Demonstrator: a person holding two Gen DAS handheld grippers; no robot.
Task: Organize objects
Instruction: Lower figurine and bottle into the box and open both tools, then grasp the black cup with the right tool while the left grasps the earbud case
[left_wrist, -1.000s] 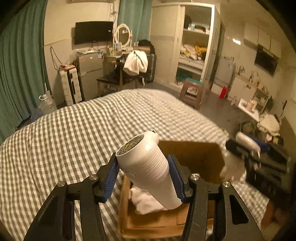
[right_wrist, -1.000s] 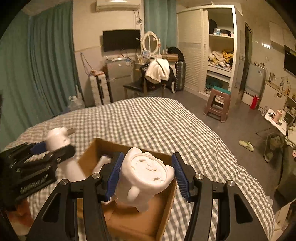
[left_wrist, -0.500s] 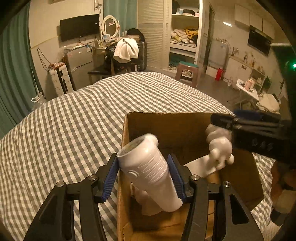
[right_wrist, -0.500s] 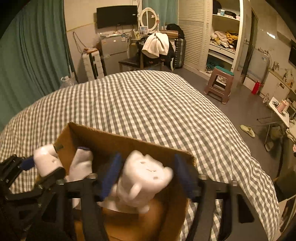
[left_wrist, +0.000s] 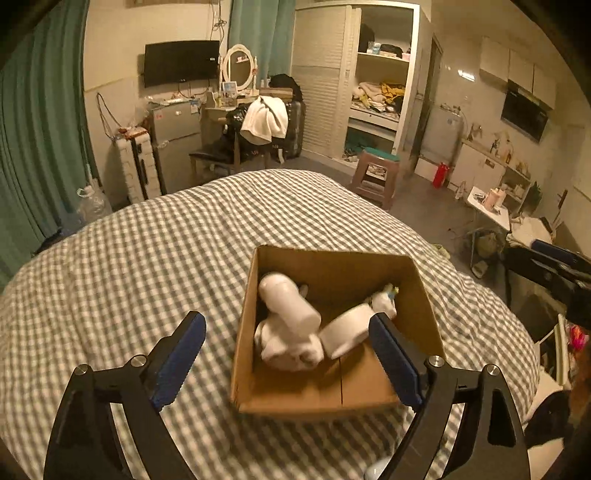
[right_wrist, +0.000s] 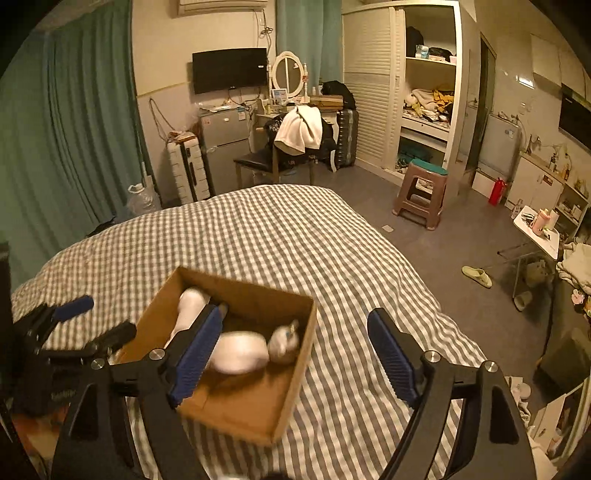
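Checked bedding (left_wrist: 147, 266) is carrying a cardboard box (left_wrist: 332, 391) near its near edge; both the left gripper (left_wrist: 284, 354) and right gripper (right_wrist: 291, 350) are hovering spread wide, released. Inside are lying a white plush toy (left_wrist: 288, 347), a white bottle (left_wrist: 288, 302) on it, and a white cylinder (left_wrist: 347, 332) beside.

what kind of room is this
Most likely a small studio flat used as a bedroom: a bed with a checked cover fills the middle, an open wardrobe holds clothes, and a vanity mirror stands by the wall-mounted tv.
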